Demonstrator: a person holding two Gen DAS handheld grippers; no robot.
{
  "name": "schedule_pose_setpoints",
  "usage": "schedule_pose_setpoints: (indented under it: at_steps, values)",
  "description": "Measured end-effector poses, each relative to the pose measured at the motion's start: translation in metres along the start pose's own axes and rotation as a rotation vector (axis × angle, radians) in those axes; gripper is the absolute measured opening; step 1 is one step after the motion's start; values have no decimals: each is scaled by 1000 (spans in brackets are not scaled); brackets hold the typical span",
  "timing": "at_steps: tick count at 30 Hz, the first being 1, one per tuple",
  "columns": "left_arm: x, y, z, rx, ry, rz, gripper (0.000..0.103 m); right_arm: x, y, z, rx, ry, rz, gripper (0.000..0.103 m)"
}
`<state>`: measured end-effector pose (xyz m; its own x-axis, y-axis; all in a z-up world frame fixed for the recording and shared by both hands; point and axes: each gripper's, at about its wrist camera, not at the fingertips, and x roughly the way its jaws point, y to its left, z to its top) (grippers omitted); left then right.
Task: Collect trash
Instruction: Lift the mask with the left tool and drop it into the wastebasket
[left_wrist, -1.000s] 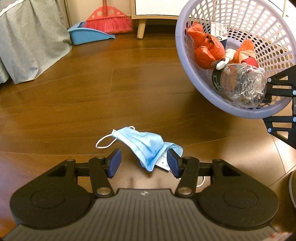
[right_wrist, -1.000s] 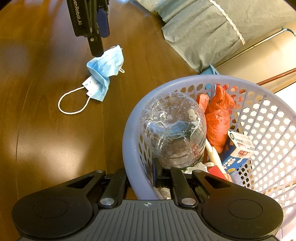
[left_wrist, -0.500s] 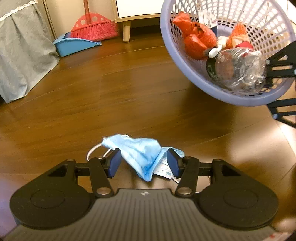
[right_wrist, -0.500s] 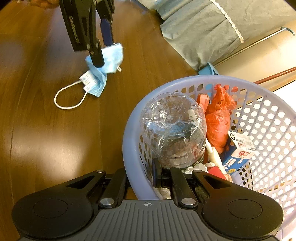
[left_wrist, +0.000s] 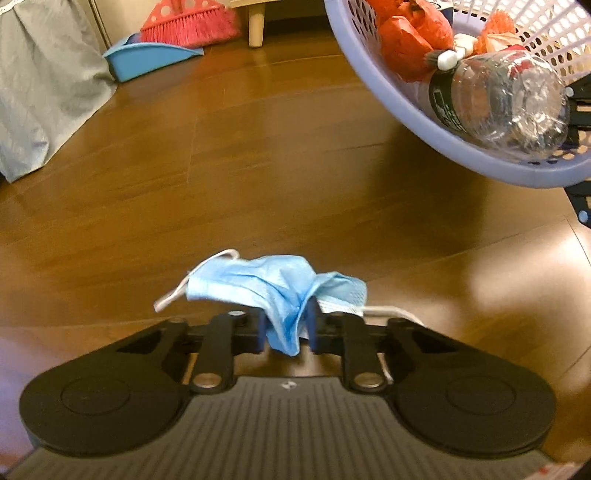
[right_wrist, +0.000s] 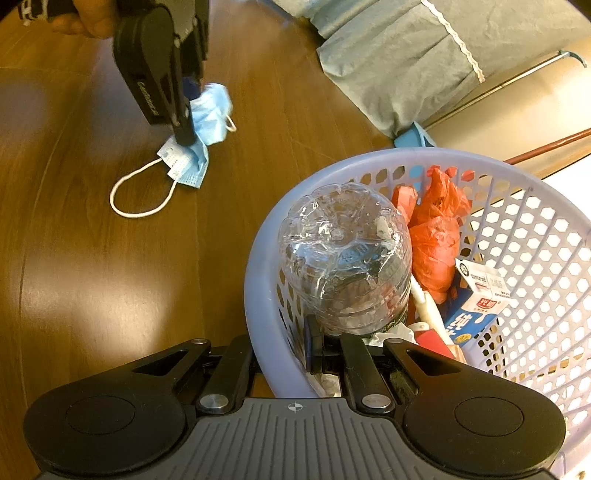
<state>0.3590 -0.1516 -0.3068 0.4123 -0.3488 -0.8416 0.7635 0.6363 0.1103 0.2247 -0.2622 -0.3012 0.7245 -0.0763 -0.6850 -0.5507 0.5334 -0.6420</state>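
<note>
Face mask (left_wrist: 273, 291), blue and crumpled, is now pinched at its middle between the fingers of the left gripper (left_wrist: 286, 326), which stood spread on either side of it a second ago; the jaws have since closed on the fabric; one pleated end and the white ear loop (right_wrist: 138, 195) remain on the wooden floor (left_wrist: 258, 147), so the lift is judged only just begun. Relative to the lilac basket (right_wrist: 258, 258), the mask lies well apart on the floor, beyond the basket's rim on the left gripper's side; the right gripper (right_wrist: 284, 350) is clamped on that rim, one finger inside and one outside, holding the basket tilted; inside it lie a clear plastic bottle (right_wrist: 347, 254), red bags (right_wrist: 432, 236) and a carton (right_wrist: 476, 302). Grasp secured, the remaining step is judged to be carrying the mask over the rim and releasing it; the trailing loop may snag.
</note>
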Motion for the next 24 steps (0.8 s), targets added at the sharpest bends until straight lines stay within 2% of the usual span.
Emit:
schedule_pose_setpoints:
  at_steps: [4,12,24]
  values:
    - [-10,2,-6,-23,26,-8,9,-1,0,1,4,1,0,5]
    - [-34,9,-27,-69,56,-26,8,-2,2,3,-3,-4,2,5]
    - [-61,17,-44,-78,52,-33,8,-7,18,12,-58,-31,25,4]
